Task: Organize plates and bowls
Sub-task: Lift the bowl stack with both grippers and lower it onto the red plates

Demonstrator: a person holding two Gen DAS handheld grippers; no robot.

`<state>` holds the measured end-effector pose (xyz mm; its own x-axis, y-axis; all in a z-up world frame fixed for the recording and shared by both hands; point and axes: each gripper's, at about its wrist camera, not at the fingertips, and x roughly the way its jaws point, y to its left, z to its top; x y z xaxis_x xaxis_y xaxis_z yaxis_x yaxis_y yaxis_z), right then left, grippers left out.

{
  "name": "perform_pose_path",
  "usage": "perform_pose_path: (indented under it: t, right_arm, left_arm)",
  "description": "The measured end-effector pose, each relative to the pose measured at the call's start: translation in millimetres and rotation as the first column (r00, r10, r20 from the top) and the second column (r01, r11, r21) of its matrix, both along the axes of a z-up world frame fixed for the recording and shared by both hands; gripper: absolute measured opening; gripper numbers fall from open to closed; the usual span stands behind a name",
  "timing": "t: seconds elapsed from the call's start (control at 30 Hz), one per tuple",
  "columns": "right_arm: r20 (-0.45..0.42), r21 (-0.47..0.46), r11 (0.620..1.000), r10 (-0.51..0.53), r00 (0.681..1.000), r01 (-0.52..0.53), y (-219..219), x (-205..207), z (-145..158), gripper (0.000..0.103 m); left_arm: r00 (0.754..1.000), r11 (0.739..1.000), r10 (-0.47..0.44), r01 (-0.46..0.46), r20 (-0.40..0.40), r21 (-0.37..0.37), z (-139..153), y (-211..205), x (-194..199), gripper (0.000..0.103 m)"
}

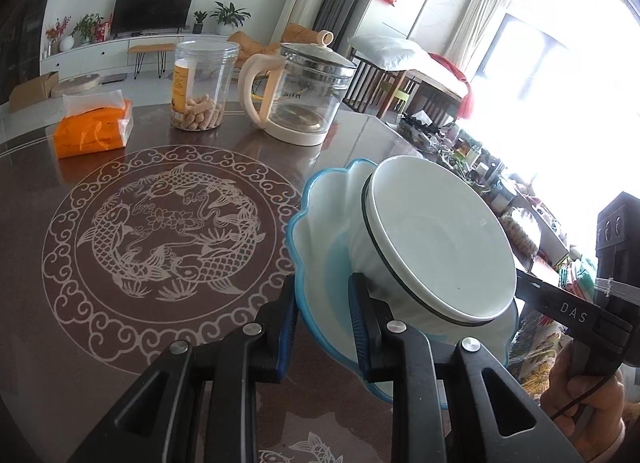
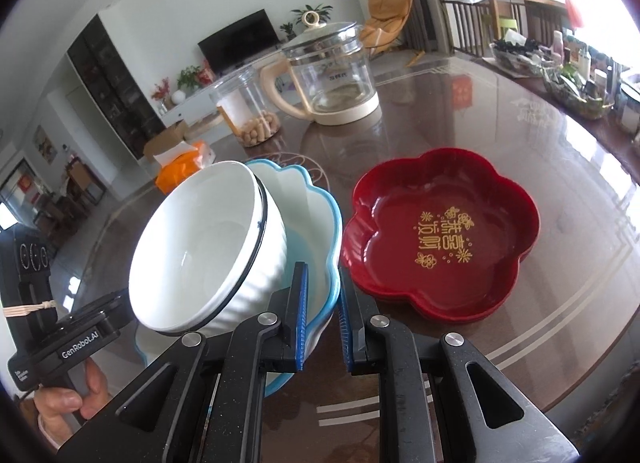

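Dark brown glossy round bench (image 1: pixel 248 143), pale fish medallion inlaid at centre. On it: orange tissue pack (image 1: pixel 94 129); clear plastic jar (image 1: pixel 204 87) holding peanuts; glass kettle with cream handle and base (image 1: pixel 298 93); red flower-shaped lacquer dish (image 2: pixel 440 235); blue-rimmed scalloped white plate (image 1: pixel 320 207). Cluttered baskets (image 2: pixel 576 91) along far edge.
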<state>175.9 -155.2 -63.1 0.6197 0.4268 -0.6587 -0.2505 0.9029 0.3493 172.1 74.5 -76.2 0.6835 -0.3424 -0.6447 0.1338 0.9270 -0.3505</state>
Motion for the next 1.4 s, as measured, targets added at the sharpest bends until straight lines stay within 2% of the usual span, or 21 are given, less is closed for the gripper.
perform_pose_path:
  t: [0.2,0.47,0.73,0.97,1.07,1.17,1.23,1.27,1.3,1.33,1.37,1.4]
  right_arm:
    - [0.030,-0.005,0.995,-0.099,0.995,0.100,-42.0,25.8,8.8,0.016]
    - [0.001,0.015,0.978,-0.209,0.978,0.209,-90.3,53.1,-12.6,0.016]
    - [-0.040,0.029,0.964,-0.264,0.964,0.265,-114.5,57.0,-42.2,0.016]
    - [-0.031,0.033,0.966,-0.254,0.967,0.255,-114.5,54.9,-46.5,0.018]
    - [-0.005,0.041,0.968,-0.249,0.969,0.249,-114.4,54.2,-41.9,0.025]
    - [0.005,0.055,0.963,-0.265,0.964,0.265,-118.5,56.5,-36.7,0.032]
    - [-0.001,0.081,0.956,-0.282,0.960,0.281,-125.3,57.4,-35.1,0.043]
    - [0.002,0.090,0.954,-0.289,0.957,0.287,-128.2,56.7,-33.6,0.046]
    - [0.010,0.092,0.952,-0.295,0.955,0.293,-130.1,55.3,-31.3,0.050]
    - [0.019,0.092,0.950,-0.300,0.954,0.297,-131.1,52.7,-28.5,0.051]
    - [0.025,0.093,0.949,-0.304,0.952,0.301,-131.9,49.7,-25.0,0.051]
    - [0.030,0.097,0.947,-0.310,0.950,0.306,-132.5,45.4,-21.0,0.052]
  left_arm:
    - [0.997,0.997,-0.075,0.075,0.030,0.011,7.6,-45.6,46.9,0.024]
    - [0.992,0.992,-0.128,0.128,0.004,0.014,-11.9,-91.5,91.7,0.024]
    - [0.986,0.985,-0.161,0.163,-0.047,0.051,-38.9,-116.1,95.5,0.024]
    - [0.983,0.977,-0.181,0.181,-0.004,0.114,-38.1,-118.9,92.4,0.024]
    - [0.986,0.978,-0.167,0.163,0.016,0.132,-31.9,-116.6,90.3,0.025]
    - [0.992,0.985,-0.128,0.126,0.011,0.115,-25.3,-105.6,92.3,0.025]
    - [0.995,0.990,-0.096,0.095,0.003,0.108,-21.9,-96.1,92.4,0.027]
    - [0.997,0.991,-0.081,0.081,-0.002,0.105,-20.3,-91.5,91.9,0.032]
    - [0.998,0.993,-0.067,0.068,-0.006,0.100,-18.7,-86.5,90.5,0.047]
    - [0.999,0.995,-0.047,0.047,-0.003,0.088,-16.5,-80.7,87.0,0.057]
    - [1.000,0.997,-0.018,0.018,0.009,0.075,-12.9,-73.9,81.6,0.074]
    - [1.000,0.997,0.007,-0.009,0.023,0.072,-8.9,-67.9,74.6,0.081]
